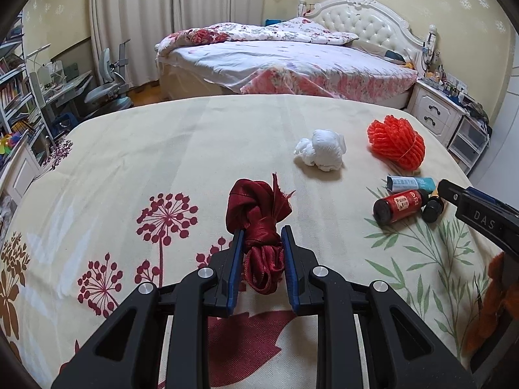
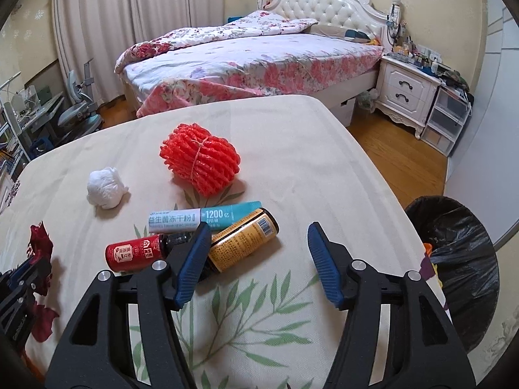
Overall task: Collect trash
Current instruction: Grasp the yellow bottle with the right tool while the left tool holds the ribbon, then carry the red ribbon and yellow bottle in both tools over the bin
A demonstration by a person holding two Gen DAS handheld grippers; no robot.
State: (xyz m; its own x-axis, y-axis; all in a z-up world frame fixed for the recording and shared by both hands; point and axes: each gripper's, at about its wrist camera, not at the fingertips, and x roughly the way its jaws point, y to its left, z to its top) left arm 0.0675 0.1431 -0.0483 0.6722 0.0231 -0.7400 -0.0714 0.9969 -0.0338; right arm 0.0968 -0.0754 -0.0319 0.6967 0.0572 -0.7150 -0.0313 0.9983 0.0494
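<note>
Now | left gripper (image 1: pixel 262 231) clamps knotted dark-red cloth (image 1: pixel 259 223) | right gripper (image 2: pixel 256 227) spread wide, holding nothing

- We see both views in soft, even daylight; it seems to come through the pale curtains (image 1: pixel 155 22) at the back of the room.
- Shadows are weak: the white wad (image 1: pixel 321 154) and the red net bundle (image 2: pixel 201 162) give only faint grey shadows on the tablecloth (image 1: pixel 194 149).
- We find a mild sheen on the padded headboard (image 2: pixel 327 9), no hard glare.
- The fisheye lens bends straight lines strongly, and the corners are black.
- The centre is sharp; the edges are slightly soft.
</note>
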